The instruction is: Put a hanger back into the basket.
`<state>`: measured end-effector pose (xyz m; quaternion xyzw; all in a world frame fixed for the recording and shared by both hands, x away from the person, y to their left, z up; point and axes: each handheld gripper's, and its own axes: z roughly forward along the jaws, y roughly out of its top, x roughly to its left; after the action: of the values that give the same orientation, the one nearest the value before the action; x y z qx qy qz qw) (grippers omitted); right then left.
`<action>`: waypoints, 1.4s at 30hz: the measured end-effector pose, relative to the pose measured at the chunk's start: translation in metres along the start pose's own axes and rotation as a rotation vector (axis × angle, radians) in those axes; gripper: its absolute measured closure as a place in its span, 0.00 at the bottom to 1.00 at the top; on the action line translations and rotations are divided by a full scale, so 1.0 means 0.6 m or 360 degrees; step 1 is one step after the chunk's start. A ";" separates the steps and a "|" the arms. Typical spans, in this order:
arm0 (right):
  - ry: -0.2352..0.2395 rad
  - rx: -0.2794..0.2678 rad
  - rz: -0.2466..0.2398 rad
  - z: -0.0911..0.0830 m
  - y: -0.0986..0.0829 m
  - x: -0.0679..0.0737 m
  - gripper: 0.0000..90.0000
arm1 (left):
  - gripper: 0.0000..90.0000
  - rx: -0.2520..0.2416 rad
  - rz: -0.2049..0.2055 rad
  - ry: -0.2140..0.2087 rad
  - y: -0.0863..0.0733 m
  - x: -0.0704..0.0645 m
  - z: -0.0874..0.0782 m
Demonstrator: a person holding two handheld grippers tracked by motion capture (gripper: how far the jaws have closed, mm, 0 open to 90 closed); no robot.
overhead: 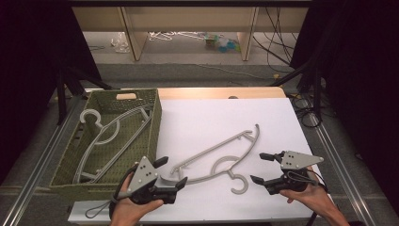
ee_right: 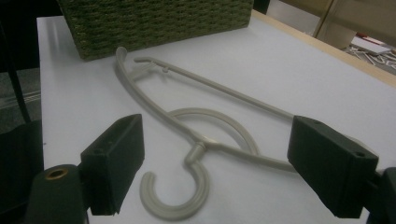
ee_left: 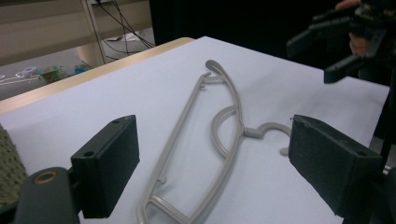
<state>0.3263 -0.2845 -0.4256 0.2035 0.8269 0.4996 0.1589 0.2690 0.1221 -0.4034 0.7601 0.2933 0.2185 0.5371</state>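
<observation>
Woven basket [overhead: 155,123] at left edge of surface [overhead: 282,117], holds other hangers [overhead: 110,136].

Left claw [overhead: 171,173] open, empty, low over near-left of surface, just beside basket corner; jaws straddle hanger's shoulder end without touching.

Grey hanger [overhead: 214,153] flat on surface between both claws. Long axis diagonal, near-left to far-right; hook [overhead: 240,184] points toward near edge, closer to right claw.

Right claw [overhead: 262,167] open, empty, aimed leftward at hook, small gap.

Judgement: left claw nearer; closing there takes shoulder end.
</observation>
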 end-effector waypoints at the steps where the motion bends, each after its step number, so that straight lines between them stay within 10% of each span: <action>1: 0.0003 -0.0001 -0.0002 0.000 0.000 0.000 0.21 | 0.20 0.0004 0.0012 -0.0004 -0.003 -0.003 0.002; 26: 0.0063 0.0120 -0.0074 0.020 -0.011 -0.025 0.20 | 0.22 0.0039 0.0054 0.0044 -0.049 -0.019 0.022; 42: 0.0214 0.0473 -0.0191 0.133 -0.009 -0.103 0.27 | 0.23 0.0097 0.0074 -0.0017 -0.057 -0.024 0.023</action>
<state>0.4161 -0.2569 -0.4628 0.1411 0.9111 0.3740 0.1010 0.2602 0.1115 -0.4402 0.7839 0.2791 0.2178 0.5101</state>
